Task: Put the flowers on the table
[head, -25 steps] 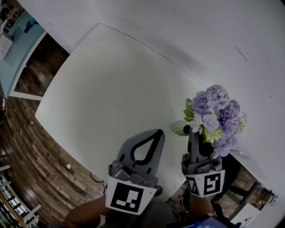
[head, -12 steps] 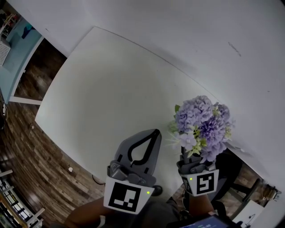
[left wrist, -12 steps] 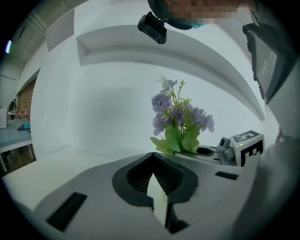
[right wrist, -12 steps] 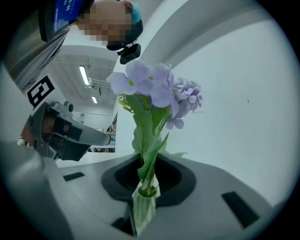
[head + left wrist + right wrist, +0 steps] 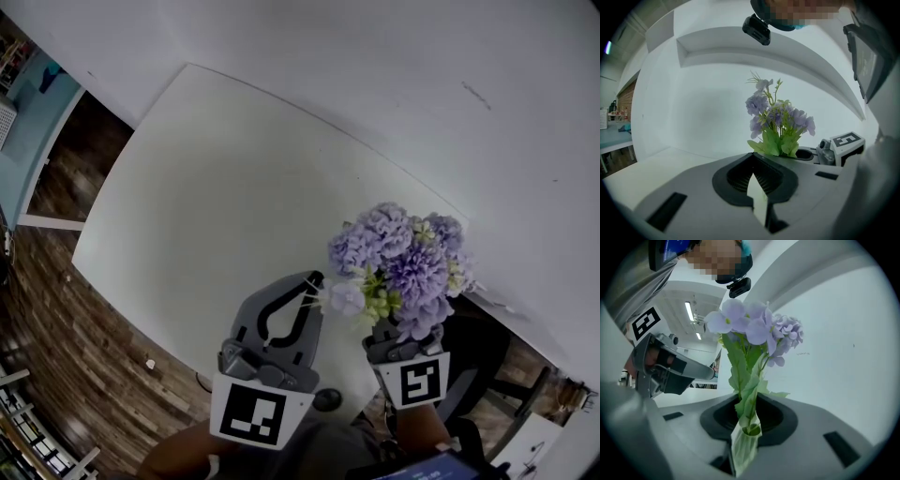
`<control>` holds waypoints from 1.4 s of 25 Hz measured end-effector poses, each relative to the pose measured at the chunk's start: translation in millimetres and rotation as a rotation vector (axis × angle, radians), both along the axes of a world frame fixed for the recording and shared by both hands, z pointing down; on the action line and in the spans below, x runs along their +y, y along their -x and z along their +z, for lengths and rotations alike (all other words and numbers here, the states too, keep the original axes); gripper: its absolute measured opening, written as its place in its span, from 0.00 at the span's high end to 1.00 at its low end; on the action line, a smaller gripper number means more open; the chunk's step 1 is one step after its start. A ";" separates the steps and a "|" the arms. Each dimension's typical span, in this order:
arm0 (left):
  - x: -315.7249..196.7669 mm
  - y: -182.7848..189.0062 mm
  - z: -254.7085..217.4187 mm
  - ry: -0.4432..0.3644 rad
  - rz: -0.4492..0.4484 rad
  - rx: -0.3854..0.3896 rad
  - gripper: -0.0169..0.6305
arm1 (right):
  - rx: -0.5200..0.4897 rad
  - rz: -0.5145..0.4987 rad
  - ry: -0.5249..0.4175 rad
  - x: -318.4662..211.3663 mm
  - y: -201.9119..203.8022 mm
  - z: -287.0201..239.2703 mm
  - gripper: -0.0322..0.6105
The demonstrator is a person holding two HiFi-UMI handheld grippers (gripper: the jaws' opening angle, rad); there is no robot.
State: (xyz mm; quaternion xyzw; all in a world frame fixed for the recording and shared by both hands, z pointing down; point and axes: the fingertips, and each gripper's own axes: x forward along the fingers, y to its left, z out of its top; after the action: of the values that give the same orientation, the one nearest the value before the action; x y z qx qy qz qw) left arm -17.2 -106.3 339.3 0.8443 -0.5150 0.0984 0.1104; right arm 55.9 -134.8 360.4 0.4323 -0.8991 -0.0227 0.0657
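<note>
Across the white table [image 5: 206, 178], smooth, matt and round-cornered above the wood floor [image 5: 66, 309], nothing lies yet. The flowers [image 5: 403, 258] hang over its near edge, carried in the right gripper [image 5: 747, 425]. Its jaws have just been opening. The wrapped stem stands between them and, as far as we can see, the pads touch it on both sides, so we judge it only lightly held. The left gripper [image 5: 314, 278] has its jaws together on nothing, its tip just beside the blooms.

Our worry is that slackening hold. If the jaws part further before the stem end meets the tabletop, we expect the bunch to slide out, topple and, so near the edge, drop to the floor. A nudge from the left gripper could tip it too.

We see a top-heavy bunch: a dome of soft lilac petals [image 5: 754, 324] over broad, creased green leaves [image 5: 740, 366]. The stem sits in a pale, glossy, translucent sleeve [image 5: 743, 448] that narrows downward.
</note>
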 end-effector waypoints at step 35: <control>8.4 5.8 3.7 0.042 0.002 0.007 0.96 | 0.023 -0.043 0.009 17.8 23.0 10.1 0.77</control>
State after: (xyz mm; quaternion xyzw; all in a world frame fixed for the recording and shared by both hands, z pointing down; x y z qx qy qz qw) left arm -23.1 -97.9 343.0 0.8426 -0.5117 0.1064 0.1298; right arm 33.0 -117.1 370.5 0.4124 -0.9074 -0.0250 0.0773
